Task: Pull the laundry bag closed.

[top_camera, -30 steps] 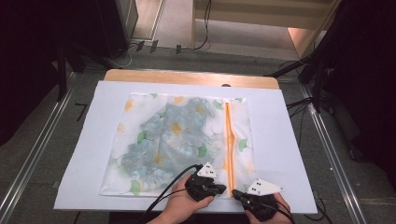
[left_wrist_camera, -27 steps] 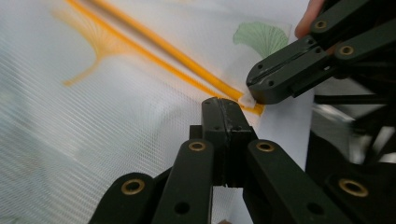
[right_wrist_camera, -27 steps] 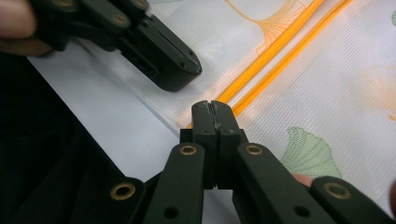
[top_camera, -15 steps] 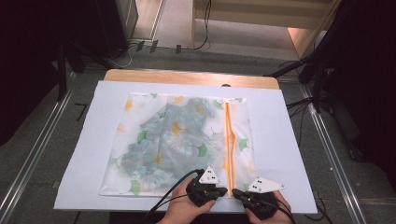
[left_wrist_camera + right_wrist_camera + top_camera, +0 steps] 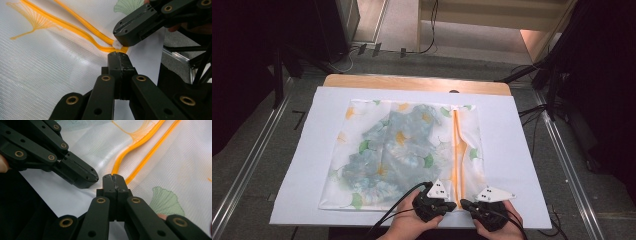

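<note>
Both grippers are staying at the mesh laundry bag's (image 5: 402, 150) near edge, barely shifting since earlier. Left gripper (image 5: 119, 55) and right gripper (image 5: 112, 178), jaws pressed together, are meeting at the orange zipper's (image 5: 456, 150) end.

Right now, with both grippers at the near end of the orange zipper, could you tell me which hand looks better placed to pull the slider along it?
Probably the right gripper: its tips sit on the white zipper pull, at the near end of the orange zipper. The left gripper, jaws together at the mesh bag edge beside it, suits anchoring.

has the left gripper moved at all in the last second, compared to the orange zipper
No. In the high view the left gripper sits at the near end of the orange zipper, by the mesh bag's near edge, as it did a second ago.
</note>
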The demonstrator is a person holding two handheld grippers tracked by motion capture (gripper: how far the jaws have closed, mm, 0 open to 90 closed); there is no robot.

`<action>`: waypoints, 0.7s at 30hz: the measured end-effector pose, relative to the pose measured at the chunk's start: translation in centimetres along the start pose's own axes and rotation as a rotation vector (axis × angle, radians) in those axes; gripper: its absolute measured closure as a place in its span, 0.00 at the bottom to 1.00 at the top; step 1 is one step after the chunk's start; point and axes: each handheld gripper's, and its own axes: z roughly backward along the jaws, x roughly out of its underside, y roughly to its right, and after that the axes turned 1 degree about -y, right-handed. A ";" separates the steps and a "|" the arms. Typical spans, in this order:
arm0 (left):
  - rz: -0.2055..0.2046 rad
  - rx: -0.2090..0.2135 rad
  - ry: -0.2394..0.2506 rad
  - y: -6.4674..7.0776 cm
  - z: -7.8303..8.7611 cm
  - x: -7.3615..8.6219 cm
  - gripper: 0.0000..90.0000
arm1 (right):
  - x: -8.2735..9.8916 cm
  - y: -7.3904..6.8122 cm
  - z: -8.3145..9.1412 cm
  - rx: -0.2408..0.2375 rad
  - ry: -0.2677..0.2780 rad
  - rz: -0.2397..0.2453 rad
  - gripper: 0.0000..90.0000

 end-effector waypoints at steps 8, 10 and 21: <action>0.045 0.035 0.002 -0.5 0.0 0.0 1.00 | 0.0 0.3 0.2 -0.040 0.007 -0.026 1.00; 0.040 0.041 0.006 -0.4 0.0 -0.1 1.00 | 0.2 0.3 0.0 -0.050 -0.016 -0.026 1.00; -0.035 -0.001 -0.002 0.7 -0.4 -0.2 1.00 | 0.2 0.5 -0.1 -0.061 -0.027 -0.062 1.00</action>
